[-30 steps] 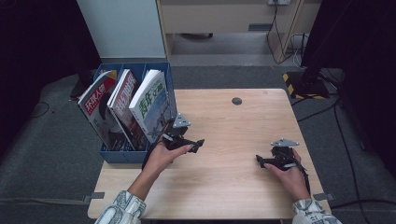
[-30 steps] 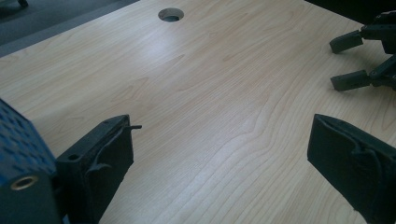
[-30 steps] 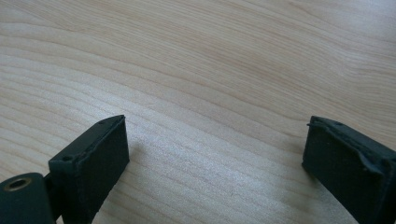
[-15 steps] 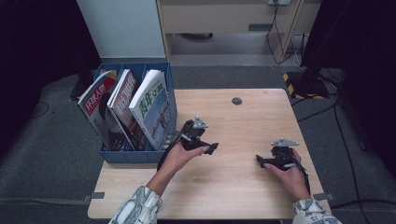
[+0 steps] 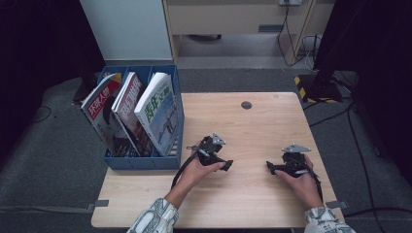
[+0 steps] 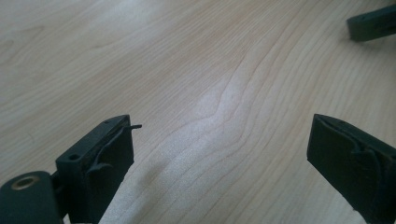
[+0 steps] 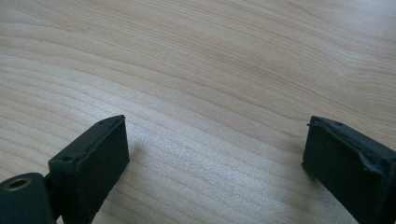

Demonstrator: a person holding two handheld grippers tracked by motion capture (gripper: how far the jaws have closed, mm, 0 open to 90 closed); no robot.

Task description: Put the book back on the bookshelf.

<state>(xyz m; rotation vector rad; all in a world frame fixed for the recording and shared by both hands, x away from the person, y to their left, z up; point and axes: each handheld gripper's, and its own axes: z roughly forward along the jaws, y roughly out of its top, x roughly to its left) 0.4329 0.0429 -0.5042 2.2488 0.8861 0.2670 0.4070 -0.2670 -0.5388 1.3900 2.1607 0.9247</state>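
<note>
My left gripper rests low over the middle of the wooden table, held by a hand in a patterned sleeve. In the left gripper view my left gripper is open, its jaws wide apart over bare wood with nothing between them. My right gripper sits on the table toward the right and points left at the other one. The right gripper view shows my right gripper open and empty over the wood grain. A black jaw tip of the right gripper pokes in at the top right of the left gripper view.
A blue file box stands at the table's left edge with three magazines, one red-and-white, one dark red, one white-and-blue, leaning in it. A dark round grommet sits near the far edge. Cables lie on the floor at the right.
My left gripper has moved right, away from the blue box toward the table's middle. The right gripper has stayed put.
</note>
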